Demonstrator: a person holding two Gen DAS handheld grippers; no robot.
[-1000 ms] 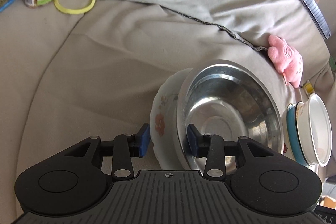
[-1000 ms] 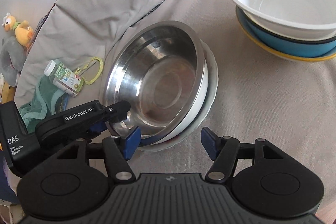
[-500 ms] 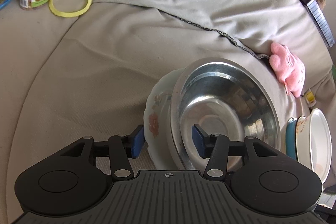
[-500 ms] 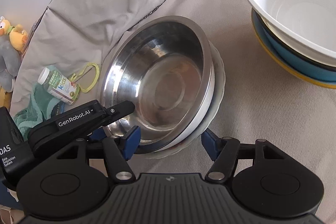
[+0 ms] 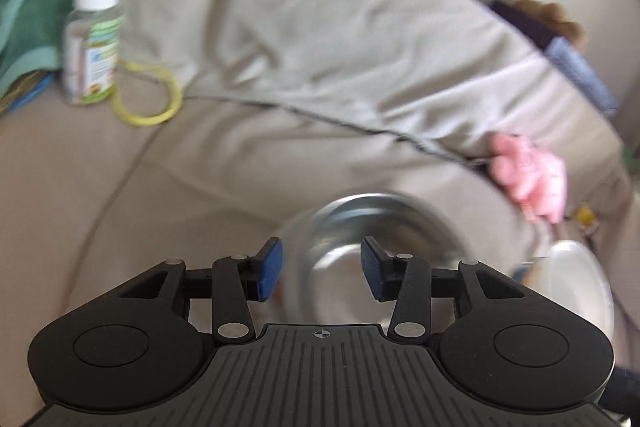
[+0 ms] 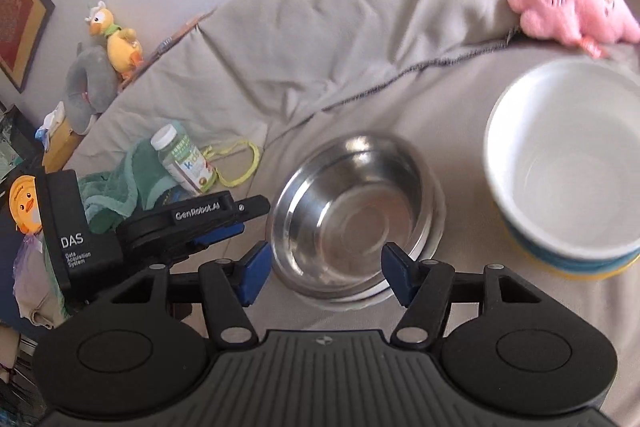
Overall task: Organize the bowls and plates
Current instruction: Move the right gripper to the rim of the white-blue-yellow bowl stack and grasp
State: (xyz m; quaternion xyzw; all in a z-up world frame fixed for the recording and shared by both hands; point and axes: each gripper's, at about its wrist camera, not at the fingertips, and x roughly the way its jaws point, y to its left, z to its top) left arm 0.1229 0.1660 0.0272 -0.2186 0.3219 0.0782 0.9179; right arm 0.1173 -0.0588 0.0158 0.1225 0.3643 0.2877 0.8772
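A steel bowl [image 5: 384, 227] [image 6: 352, 211] rests in a white plate whose rim [image 6: 438, 223] shows at its right, on the grey sofa cover. My left gripper [image 5: 320, 267] [image 6: 236, 223] hovers above and to the left of it. Its jaws are closing with nothing between them, and the bowl shows blurred beyond the gap. My right gripper [image 6: 326, 275] stands open above the bowl's near rim without touching it. To the right, a white bowl [image 6: 560, 163] [image 5: 580, 279] is stacked in a blue bowl [image 6: 568, 255] on a yellow plate [image 6: 580, 273].
A vitamin bottle [image 5: 94, 47] [image 6: 182, 163], a yellow ring [image 5: 148, 99] and a green cloth [image 5: 28, 27] lie to the left. A pink plush [image 5: 528, 171] [image 6: 576, 7] sits behind the white bowl. Duck and grey plush toys [image 6: 114, 39] stand on the sofa's back.
Both grippers have risen and drawn back from the steel bowl. The left gripper's pads, earlier straddling the bowl and plate rim, are now clear of it. The bowl lies flatter.
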